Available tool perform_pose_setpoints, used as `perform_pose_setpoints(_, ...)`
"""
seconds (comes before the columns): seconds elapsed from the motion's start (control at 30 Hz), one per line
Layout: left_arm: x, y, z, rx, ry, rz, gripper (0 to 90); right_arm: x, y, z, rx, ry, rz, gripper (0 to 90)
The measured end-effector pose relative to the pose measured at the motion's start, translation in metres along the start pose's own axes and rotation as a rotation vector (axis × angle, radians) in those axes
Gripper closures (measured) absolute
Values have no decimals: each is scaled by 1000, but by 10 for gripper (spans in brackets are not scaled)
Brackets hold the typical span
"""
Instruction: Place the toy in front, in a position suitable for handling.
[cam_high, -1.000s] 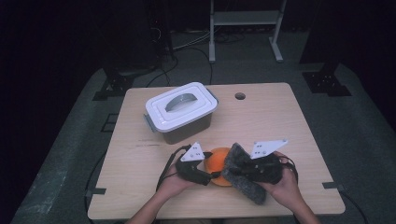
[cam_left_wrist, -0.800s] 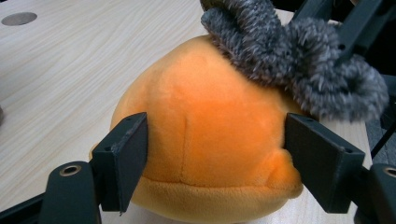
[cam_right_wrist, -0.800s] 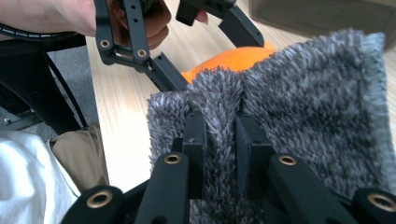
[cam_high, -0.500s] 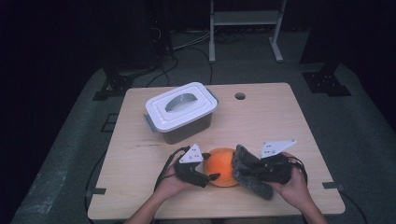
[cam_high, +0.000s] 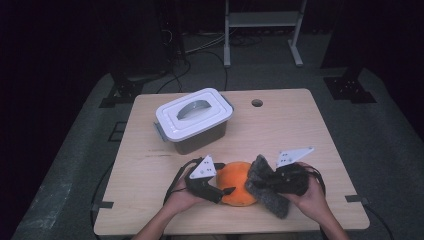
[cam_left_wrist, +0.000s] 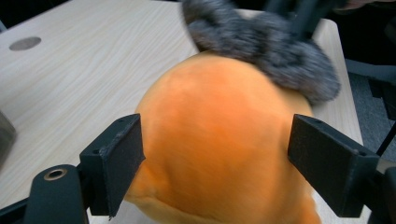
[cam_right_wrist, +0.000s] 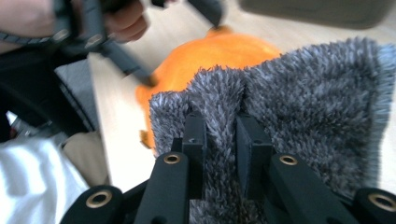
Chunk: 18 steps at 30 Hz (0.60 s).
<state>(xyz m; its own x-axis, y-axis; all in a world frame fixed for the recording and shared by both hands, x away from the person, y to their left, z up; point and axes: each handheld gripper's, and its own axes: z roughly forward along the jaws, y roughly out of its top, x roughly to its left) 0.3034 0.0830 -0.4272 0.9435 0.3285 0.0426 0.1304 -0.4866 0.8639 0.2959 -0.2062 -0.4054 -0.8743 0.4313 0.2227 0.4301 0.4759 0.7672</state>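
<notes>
An orange plush toy (cam_high: 239, 180) lies on the wooden table (cam_high: 280, 135) near its front edge. My left gripper (cam_high: 227, 192) straddles the toy from the left. In the left gripper view the orange plush toy (cam_left_wrist: 210, 121) bulges between the wide-set jaws of my left gripper (cam_left_wrist: 215, 163), which have just been opening. My right gripper (cam_high: 265, 182) is shut on a grey fuzzy cloth (cam_high: 272, 200) at the toy's right side. In the right gripper view my right gripper (cam_right_wrist: 219, 135) pinches a fold of the grey cloth (cam_right_wrist: 317, 102), with the orange toy (cam_right_wrist: 210, 53) beyond.
A grey box with a white handled lid (cam_high: 192, 117) stands at the table's back left. A small round hole (cam_high: 257, 103) sits near the far edge. A metal stand (cam_high: 260, 20) is on the floor behind the table. The person's hands rest at the front edge.
The right gripper has drawn the grey cloth a little to the right, off the top of the orange toy, so more of the toy shows. The left hand has stayed put.
</notes>
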Motion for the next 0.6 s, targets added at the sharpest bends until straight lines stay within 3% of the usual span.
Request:
perform_pose_setpoints(0.1,-3,-2,4,17,-9,19,202,9,1,-1,13,3,-23,749)
perform_pose_setpoints(0.17,-5,-2,4,18,-11,32,208,12,7,-3,-11,-4,-30,751)
perform_pose_setpoints(0.33,-7,-3,4,23,-14,57,213,8,17,0,-38,-25,-25,752)
perform_pose_setpoints(0.6,-7,-4,4,21,-13,67,216,-4,0,-7,-8,0,16,751)
